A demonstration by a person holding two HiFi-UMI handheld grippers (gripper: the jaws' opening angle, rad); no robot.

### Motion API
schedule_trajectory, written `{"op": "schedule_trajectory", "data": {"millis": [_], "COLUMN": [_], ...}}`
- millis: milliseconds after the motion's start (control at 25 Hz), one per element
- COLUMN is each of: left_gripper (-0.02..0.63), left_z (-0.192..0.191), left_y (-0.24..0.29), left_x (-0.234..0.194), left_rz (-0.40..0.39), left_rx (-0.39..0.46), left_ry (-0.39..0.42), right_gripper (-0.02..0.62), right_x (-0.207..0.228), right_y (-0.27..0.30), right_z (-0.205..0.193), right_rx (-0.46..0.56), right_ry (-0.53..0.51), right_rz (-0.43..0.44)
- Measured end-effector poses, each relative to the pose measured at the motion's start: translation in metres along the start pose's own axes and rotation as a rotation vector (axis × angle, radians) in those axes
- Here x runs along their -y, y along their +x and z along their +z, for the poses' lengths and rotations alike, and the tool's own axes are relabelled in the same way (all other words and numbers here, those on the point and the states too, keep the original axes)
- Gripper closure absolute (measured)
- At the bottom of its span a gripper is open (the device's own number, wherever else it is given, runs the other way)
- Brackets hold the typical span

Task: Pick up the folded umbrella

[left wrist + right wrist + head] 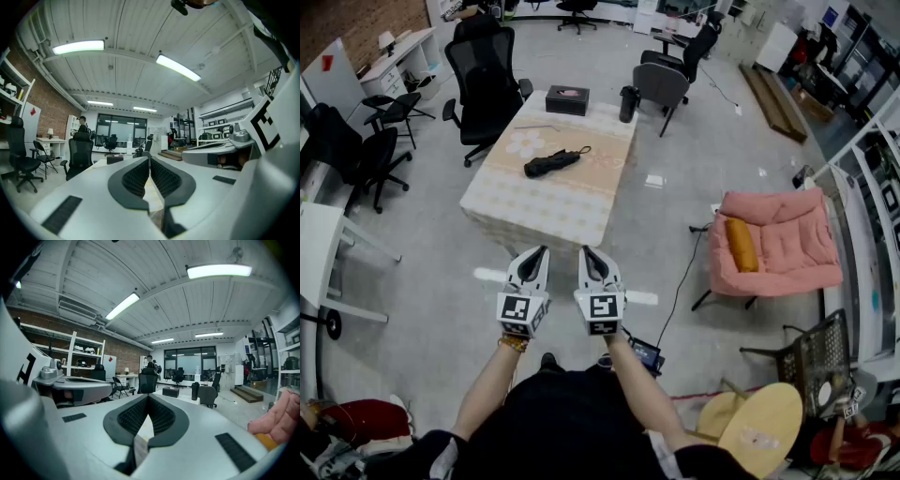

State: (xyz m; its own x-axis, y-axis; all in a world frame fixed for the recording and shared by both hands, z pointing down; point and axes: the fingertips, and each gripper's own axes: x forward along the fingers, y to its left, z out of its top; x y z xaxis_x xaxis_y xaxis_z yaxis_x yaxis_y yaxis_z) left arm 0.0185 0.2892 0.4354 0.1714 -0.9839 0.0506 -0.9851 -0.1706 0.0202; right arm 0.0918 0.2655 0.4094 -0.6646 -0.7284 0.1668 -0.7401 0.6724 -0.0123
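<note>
Ahead and below: the folded umbrella [551, 163], lying flat on the table [572, 211] about midway between near edge and far edge, somewhat closer to the left edge than to the right. Sits well clear of the black box [567, 99] by the far edge and of the dark flask [627, 103] at the far right corner. Runs long and slim on a slant, from a thicker end toward the left edge to a thin looped strap [584, 148] aimed at the far right corner; so more crosswise than lengthwise to any approach over the near edge. Cannot tell which end carries the handle. Short of the near edge and off the table altogether: the left gripper [539, 255] and the right gripper [587, 255], side by side, both aimed roughly level at the table and well apart from the umbrella. Both closed, pads pressed together with nothing between them, as plain in each gripper view. Falls almost between the two lines of aim, yet a little nearer the left gripper, judging by the head view. Probably calls for a forward reach over the near edge with the jaws spread first, then a close across the narrow width, square to that slanting long axis, near the thick middle and not at the strap.
</note>
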Motion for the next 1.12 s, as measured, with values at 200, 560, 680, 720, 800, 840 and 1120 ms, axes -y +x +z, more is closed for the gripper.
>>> {"op": "schedule_trajectory", "data": {"millis": [200,560,680,720,800,840,1120], "left_gripper": [0.583,0.583,0.583,0.583,0.583,0.583,0.583], "left_z": [-0.002,-0.009,-0.011,-0.011,-0.011,-0.011,-0.008], "left_y": [-0.003,-0.005,-0.004,-0.005,-0.008,-0.010,-0.017], "left_x": [0.000,-0.023,-0.036,-0.041,-0.051,-0.056,-0.066], "left_rz": [0.002,-0.019,-0.032,-0.036,-0.041,-0.043,-0.098], "left_rx": [0.012,0.020,0.026,0.025,0.019,0.018,0.017], "left_ry": [-0.021,-0.029,-0.032,-0.032,-0.032,-0.034,-0.033], "right_gripper": [0.578,0.578,0.577,0.578,0.578,0.577,0.578], "right_x": [0.005,-0.015,-0.024,-0.026,-0.030,-0.033,-0.058], "right_y": [0.005,0.024,0.034,0.038,0.046,0.049,0.050], "right_z": [-0.020,-0.031,-0.035,-0.037,-0.044,-0.046,-0.027], "right_rx": [0.031,0.009,-0.002,-0.002,0.005,0.009,0.007], "right_ry": [0.011,-0.045,-0.054,-0.062,-0.078,-0.085,-0.035], "right_rz": [0.021,0.000,-0.011,-0.018,-0.039,-0.049,-0.071]}}
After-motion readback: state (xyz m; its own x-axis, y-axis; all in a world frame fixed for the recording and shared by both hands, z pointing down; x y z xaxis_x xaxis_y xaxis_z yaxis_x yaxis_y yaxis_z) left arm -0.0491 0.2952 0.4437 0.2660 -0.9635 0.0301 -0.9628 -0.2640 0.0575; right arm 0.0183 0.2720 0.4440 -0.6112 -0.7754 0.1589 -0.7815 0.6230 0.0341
